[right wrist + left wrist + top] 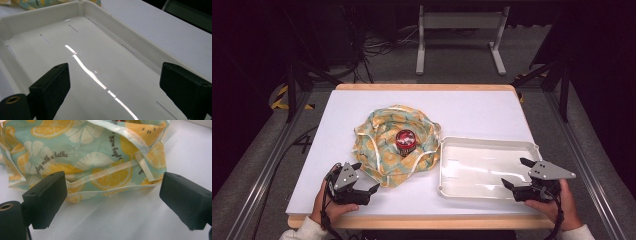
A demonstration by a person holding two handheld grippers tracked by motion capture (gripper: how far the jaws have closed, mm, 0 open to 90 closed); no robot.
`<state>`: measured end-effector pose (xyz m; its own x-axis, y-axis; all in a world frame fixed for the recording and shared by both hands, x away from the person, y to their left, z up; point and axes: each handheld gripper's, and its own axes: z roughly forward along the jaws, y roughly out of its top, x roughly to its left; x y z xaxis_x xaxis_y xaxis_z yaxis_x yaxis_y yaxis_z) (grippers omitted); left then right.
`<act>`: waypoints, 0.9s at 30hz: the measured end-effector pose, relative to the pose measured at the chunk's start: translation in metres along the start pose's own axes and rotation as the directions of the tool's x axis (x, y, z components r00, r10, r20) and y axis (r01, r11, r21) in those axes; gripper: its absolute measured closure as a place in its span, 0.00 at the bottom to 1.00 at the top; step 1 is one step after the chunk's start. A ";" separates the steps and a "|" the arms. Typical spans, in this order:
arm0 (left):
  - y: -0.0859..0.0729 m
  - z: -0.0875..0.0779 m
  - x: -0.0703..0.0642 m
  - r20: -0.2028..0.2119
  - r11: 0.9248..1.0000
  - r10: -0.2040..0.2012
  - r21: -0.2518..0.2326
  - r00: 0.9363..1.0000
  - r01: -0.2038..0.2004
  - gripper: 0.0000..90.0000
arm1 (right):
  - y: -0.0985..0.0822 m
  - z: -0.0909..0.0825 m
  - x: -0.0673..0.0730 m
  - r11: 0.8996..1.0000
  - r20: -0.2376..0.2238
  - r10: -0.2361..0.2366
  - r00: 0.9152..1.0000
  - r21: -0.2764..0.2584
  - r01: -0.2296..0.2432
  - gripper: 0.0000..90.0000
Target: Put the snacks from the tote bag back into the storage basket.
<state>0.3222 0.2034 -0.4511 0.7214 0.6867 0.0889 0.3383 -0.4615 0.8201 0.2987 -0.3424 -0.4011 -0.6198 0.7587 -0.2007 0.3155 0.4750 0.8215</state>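
Seen from the high view, a white-topped bench (472, 107) carries a crumpled cloth bag (387, 145) printed with orange slices, lying near the centre. A small red jar (405, 142) sits on top of the bag. At about 3 o'clock from the bag, just beside it, lies a white tray (447, 165). The left hand-held gripper (364, 177) rests at about 7 o'clock from the bag, its jaws spread and pointing toward the bag's near edge. The right hand-held gripper (518, 172) hovers over the tray's 4 o'clock corner, jaws spread with nothing between them.

From the left gripper view, the bag (100, 160) shows detail lost from above: teal fabric, lemon and orange slices, cream binding tape and printed script. Both black jaws stand wide apart, released, with the bag's hem just ahead of them and bare bench between them.

From the right gripper view, the tray (140, 53) shows its shallow rim and narrow slots in its glossy floor. The jaws stand released above it. A corner of the bag (32, 3) peeks in at 11 o'clock.
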 end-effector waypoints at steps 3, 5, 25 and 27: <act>-0.002 -0.003 0.000 -0.011 1.000 -0.011 -0.006 1.000 0.011 0.09 | 0.001 0.001 -0.001 1.000 -0.005 -0.002 1.000 0.000 0.002 0.11; -0.002 -0.005 0.000 -0.011 1.000 -0.016 -0.018 1.000 0.016 0.09 | 0.003 0.002 0.000 1.000 -0.008 -0.009 1.000 0.001 0.009 0.11; -0.004 -0.006 -0.001 -0.021 1.000 -0.014 0.004 1.000 0.014 0.09 | 0.060 0.047 0.005 0.996 -0.164 -0.072 0.984 0.049 0.081 0.17; -0.004 -0.006 -0.001 -0.021 1.000 -0.013 0.006 1.000 0.013 0.09 | 0.065 0.053 0.006 0.996 -0.176 -0.067 0.982 0.048 0.076 0.16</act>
<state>0.3164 0.2077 -0.4516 0.7041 0.7044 0.0898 0.3515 -0.4557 0.8178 0.3538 -0.2830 -0.3769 -0.7563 0.6349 -0.1580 0.3012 0.5523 0.7773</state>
